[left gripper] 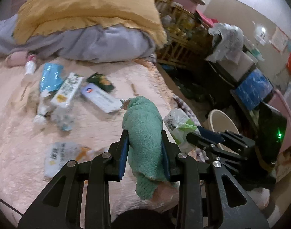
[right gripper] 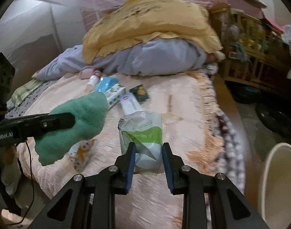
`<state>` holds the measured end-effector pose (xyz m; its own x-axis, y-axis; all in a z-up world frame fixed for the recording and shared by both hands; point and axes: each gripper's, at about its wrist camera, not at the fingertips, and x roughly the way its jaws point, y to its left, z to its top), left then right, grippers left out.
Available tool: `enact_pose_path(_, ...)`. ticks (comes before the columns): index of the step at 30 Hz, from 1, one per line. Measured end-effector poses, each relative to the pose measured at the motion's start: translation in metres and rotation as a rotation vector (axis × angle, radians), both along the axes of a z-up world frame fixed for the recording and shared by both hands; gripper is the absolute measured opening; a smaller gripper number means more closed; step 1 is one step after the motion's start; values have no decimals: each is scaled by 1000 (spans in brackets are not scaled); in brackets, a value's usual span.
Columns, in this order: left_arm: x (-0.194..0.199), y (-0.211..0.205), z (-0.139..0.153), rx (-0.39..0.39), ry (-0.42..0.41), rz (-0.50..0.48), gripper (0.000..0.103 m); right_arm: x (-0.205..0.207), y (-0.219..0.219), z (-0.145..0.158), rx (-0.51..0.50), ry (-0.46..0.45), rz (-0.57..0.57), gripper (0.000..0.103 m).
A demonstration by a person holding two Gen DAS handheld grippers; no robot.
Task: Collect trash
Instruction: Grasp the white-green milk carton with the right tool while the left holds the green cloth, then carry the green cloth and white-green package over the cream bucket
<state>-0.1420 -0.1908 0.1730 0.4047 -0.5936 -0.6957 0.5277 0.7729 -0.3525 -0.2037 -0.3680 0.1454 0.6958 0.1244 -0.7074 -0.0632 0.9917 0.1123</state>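
Observation:
My left gripper (left gripper: pixel 145 136) is shut on a green fluffy cloth (left gripper: pixel 143 126), held above the pink bedspread (left gripper: pixel 15 126); it shows at left in the right wrist view (right gripper: pixel 82 122). My right gripper (right gripper: pixel 148 147) is shut on a white and green plastic wrapper (right gripper: pixel 143 131), also seen in the left wrist view (left gripper: pixel 179 126). Several pieces of trash lie on the bed: a blue pack (left gripper: pixel 50 76), a white and green carton (left gripper: pixel 68 89), a white box (left gripper: pixel 102 97), a dark green packet (left gripper: pixel 101 82), a small bottle (left gripper: pixel 30 66) and a crumpled wrapper (left gripper: pixel 59 154).
A white bin (right gripper: pixel 279 179) stands on the floor right of the bed, also in the left wrist view (left gripper: pixel 221 122). A yellow and grey duvet pile (right gripper: pixel 151 45) fills the bed's far end. A wooden crib (left gripper: pixel 181 36) and storage boxes (left gripper: pixel 254 87) crowd the right side.

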Motion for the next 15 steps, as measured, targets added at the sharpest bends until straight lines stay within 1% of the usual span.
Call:
enact_pose_path(5, -10, -36, 4, 27, -39, -46, 28, -22, -31, 8, -19, -18, -69, 27)
enact_pose_path(8, -16, -58, 6, 50, -72, -69, 28, -34, -50, 11, -18, -28, -116, 27)
enact_pose_path(15, -29, -106, 7, 78, -118, -130, 28, -58, -93, 17, -18, -44, -213, 27)
